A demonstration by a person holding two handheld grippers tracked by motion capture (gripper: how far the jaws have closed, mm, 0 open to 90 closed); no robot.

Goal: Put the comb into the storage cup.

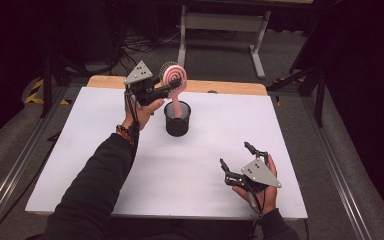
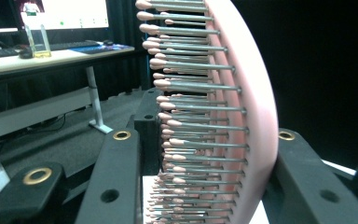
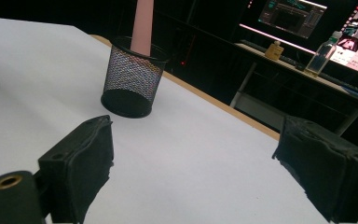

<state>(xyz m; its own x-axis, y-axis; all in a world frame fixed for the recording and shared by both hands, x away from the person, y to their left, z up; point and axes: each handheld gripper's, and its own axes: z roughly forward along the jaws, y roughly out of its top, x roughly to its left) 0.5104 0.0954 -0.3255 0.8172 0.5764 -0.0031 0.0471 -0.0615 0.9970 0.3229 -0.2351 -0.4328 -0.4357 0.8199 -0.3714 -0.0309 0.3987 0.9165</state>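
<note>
My left tongs (image 1: 172,86) are clenched on a pink hairbrush (image 1: 175,76) by its head | its handle stands in a black mesh cup (image 1: 177,120) mid-surface | my right tongs (image 1: 237,157) hang released, low over the white surface (image 1: 80,150), well apart.

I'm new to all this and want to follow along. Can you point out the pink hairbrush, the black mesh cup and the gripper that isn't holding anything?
hairbrush (image 1: 174,76), high view, round pink head.
mesh cup (image 3: 129,77), right gripper view, mesh wall.
right gripper (image 1: 237,158), high view, between its open fingertips.
</note>
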